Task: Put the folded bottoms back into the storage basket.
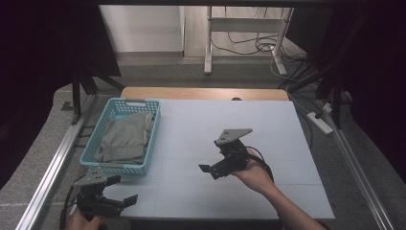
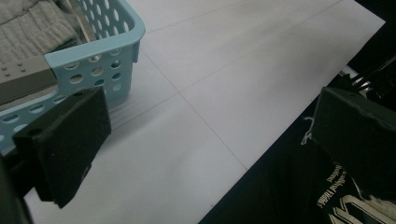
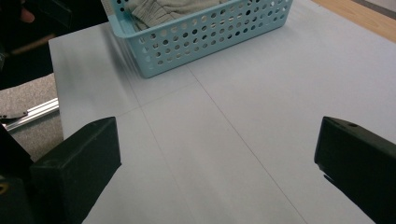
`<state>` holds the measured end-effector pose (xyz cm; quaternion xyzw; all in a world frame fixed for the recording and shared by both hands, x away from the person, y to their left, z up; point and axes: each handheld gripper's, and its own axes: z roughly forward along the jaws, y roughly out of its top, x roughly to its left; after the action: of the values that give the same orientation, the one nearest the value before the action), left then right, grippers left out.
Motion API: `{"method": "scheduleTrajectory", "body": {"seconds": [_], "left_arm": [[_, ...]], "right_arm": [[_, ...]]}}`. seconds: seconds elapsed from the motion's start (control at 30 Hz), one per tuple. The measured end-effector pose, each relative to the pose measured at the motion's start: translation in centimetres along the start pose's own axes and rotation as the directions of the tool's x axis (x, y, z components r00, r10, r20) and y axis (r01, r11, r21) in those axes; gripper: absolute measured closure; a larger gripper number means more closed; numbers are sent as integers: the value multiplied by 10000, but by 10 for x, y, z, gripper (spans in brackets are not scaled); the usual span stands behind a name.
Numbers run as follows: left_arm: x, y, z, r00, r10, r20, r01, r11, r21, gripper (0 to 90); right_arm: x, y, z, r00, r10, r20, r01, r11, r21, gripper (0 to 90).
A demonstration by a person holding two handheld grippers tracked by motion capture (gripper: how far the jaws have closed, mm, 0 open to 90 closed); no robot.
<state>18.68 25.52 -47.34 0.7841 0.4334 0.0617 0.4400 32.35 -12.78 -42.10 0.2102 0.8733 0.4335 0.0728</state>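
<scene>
I saw left hand [image 1: 82, 221] cut off by bottom edge of high view, left gripper [image 1: 125, 190] at tabletop's near left corner. Right forearm [image 1: 297, 215] ran out past bottom edge too. Basket [image 2: 95, 56] cropped by top and left edges in left gripper view; its far rim cut by top edge in right gripper view. Grey cloth [image 1: 125, 136] lay bundled in basket, so I couldn't tell what garment. Print on dark fabric [image 2: 345, 205] beyond tabletop's near edge was too clipped to read.
</scene>
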Motion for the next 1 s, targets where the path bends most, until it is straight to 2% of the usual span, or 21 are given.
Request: {"method": "scheduleTrajectory", "body": {"seconds": [0.73, 1.0], "left_arm": [[5, -2, -4, 9982, -164, 572, 186, 9991, -386, 1], [3, -2, -4, 9993, -132, 357, 143, 9994, -318, 0]], "right_arm": [[1, -18, -25, 9989, 341, 316, -338, 9994, -110, 7], [3, -24, -32, 9982, 371, 464, -369, 9993, -57, 7]]}}
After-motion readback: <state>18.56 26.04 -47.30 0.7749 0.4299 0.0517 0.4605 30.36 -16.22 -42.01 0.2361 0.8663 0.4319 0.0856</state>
